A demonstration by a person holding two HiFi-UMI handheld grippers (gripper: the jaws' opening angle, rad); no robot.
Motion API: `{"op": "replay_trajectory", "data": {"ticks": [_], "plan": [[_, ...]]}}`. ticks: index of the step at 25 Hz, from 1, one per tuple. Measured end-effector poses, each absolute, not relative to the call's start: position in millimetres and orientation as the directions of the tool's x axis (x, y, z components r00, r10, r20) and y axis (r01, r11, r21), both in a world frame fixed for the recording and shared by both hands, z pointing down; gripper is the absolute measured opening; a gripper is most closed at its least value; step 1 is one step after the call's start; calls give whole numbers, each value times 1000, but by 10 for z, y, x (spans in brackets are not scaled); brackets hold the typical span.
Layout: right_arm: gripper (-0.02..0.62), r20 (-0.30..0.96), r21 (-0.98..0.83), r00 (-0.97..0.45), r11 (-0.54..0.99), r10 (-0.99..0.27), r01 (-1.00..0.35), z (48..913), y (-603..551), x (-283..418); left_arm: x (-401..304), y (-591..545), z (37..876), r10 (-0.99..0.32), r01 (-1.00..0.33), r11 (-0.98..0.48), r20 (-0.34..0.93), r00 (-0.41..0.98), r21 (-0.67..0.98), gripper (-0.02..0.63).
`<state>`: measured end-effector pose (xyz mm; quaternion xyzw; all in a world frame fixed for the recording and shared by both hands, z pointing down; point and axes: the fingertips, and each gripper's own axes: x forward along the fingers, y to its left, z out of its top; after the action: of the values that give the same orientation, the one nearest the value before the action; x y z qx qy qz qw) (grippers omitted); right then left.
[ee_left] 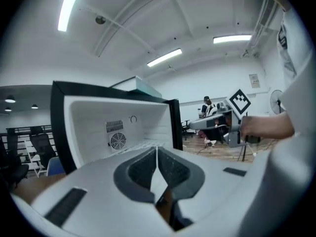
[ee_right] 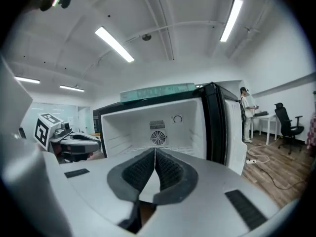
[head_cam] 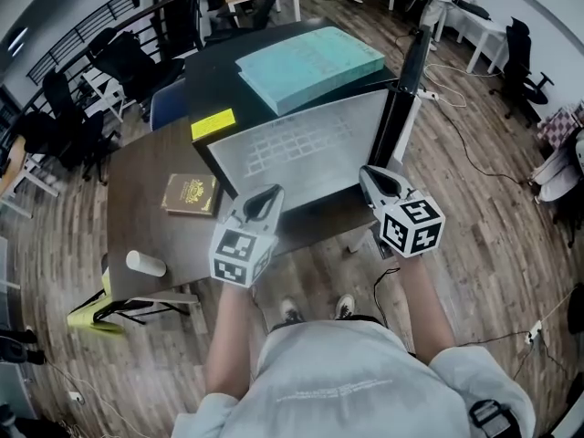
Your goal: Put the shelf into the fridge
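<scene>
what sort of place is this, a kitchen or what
Probably an open-plan office or lab, not a kitchen: office chairs, white desks and cables trailing over a wood floor, around a small fridge.

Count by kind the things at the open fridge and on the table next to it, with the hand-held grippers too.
Fridge: 1
Shelf: 1
Hand-held grippers: 2, the left hand-held gripper and the right hand-held gripper
Teal flat box: 1
Yellow label: 1
Brown book: 1
White cylinder: 1
Total: 8
</scene>
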<state>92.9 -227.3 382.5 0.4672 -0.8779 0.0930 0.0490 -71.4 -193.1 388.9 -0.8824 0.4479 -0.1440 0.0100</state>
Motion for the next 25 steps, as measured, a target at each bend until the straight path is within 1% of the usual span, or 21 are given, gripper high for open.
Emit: {"op": "replay_trajectory", "data": {"ticks": [4, 10, 15, 25], "plan": [[18, 142, -72, -583, 579, -800, -812, 3580, -2054, 940, -763, -1752, 3662, -814, -802, -576, 191, 548, -157, 27], [17, 98, 13, -603, 607, -792, -795, 3260, -1821, 841, -955, -1571, 3370, -849, -829, -528, 144, 509, -183, 27], [15, 76, 66, -632, 636, -771, -769, 3035, -1672, 722, -957, -1462, 3129, -859, -833, -511, 93, 504, -212, 27], [15, 67, 99, -645, 648, -761, -755, 2923, -1612, 671, -915, -1428, 2995, -864, -838, -502, 65, 500, -216, 28]]}}
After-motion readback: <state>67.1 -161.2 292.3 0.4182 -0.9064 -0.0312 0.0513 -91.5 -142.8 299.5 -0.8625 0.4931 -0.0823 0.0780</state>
